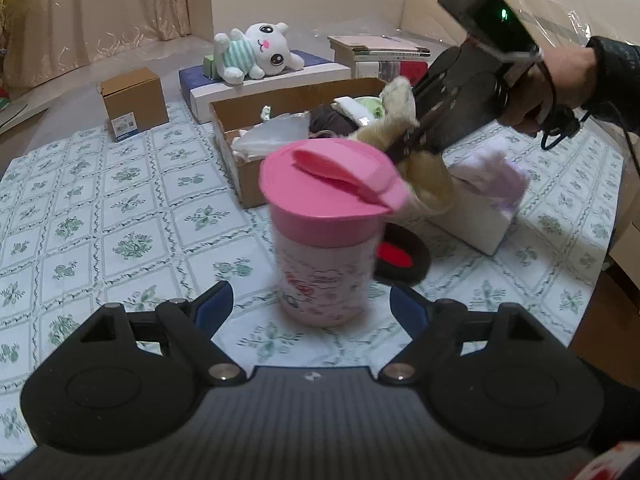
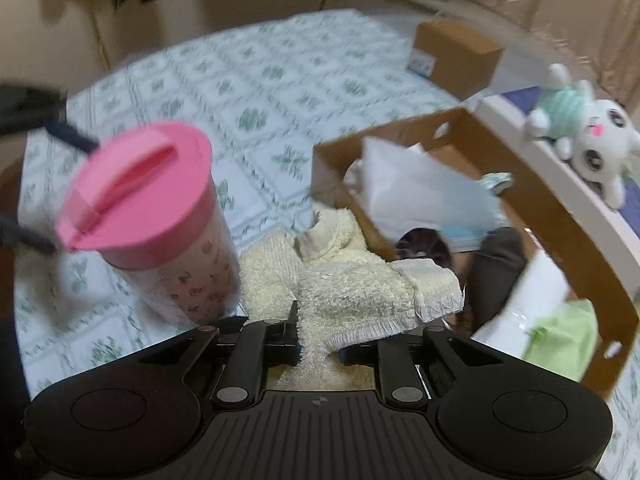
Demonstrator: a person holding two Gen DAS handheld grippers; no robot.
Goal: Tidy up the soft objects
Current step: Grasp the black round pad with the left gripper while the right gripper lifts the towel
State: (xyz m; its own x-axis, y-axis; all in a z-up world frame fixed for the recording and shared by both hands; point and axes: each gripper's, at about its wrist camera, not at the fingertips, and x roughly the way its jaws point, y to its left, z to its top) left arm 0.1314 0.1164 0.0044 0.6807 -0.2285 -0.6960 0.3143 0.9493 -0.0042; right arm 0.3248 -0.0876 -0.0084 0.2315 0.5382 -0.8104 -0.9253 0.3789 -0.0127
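The right gripper (image 2: 318,344) is clamped on a cream fluffy garment (image 2: 352,280), which hangs from its fingers above the tablecloth (image 1: 100,208), just beside the near corner of the open cardboard box (image 1: 240,168) that already holds white, dark and green cloths. A pink-lidded cup (image 1: 324,232) stands upright right against the garment, between the two grippers. The left gripper (image 1: 310,304) hovers low with its blue-padded fingers spread wide on either side of the cup's base, not touching it. Behind the box a white plush bunny (image 1: 260,50) lies on a blue-topped box (image 1: 256,84), and a small closed carton (image 1: 134,102) stands well apart
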